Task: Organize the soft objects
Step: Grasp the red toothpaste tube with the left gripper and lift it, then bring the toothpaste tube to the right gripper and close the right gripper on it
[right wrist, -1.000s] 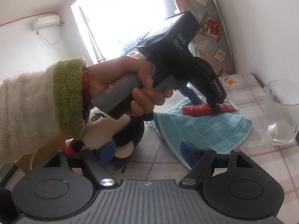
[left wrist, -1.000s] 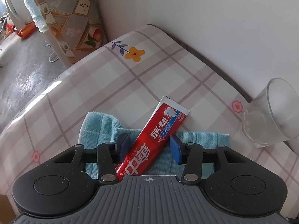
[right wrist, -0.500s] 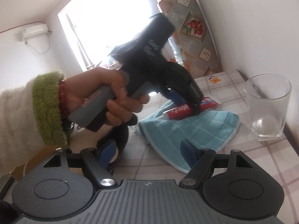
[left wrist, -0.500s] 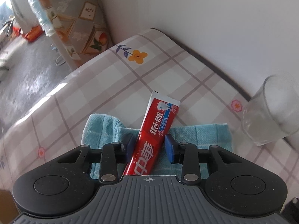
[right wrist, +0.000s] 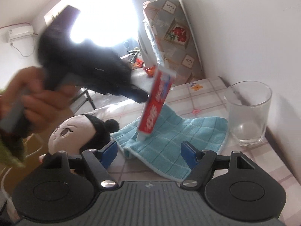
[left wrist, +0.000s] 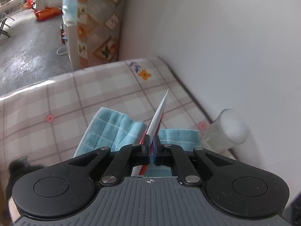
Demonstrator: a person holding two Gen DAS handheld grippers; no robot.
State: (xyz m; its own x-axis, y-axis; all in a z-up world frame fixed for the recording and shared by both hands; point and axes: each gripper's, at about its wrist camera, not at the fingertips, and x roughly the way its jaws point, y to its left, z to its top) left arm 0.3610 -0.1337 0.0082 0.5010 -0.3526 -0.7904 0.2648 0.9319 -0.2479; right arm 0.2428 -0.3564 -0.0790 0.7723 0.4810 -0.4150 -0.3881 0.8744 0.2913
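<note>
two grippers, one toothpaste tube pinched and off the towel

your left gripper (left wrist: 151, 146) has its blue pads pressed together on the red toothpaste tube (left wrist: 157, 121), which you see edge-on in the left wrist view, its flat crimped end pointing up and away. from the right wrist view the same tube (right wrist: 157, 101) hangs nearly upright in the air, tilted a little, with its white cap end lowest, just above the light blue towel (right wrist: 180, 137); whether the cap touches the cloth is hard to say there. the left gripper (right wrist: 139, 96) and your hand (right wrist: 37, 101) around its handle are motion-blurred in that view.

the towel lies rumpled on the checked tablecloth (left wrist: 105, 94), one corner folded up. a clear drinking glass (right wrist: 248, 113) stands upright just beside the towel, near the white wall (left wrist: 225, 47). a plush doll (right wrist: 75, 131) with a pale face and black knitted hat lies by the towel's other edge.

your right gripper (right wrist: 148, 153) is spread wide with nothing between its blue pads, held low over the near edge of the towel.
</note>
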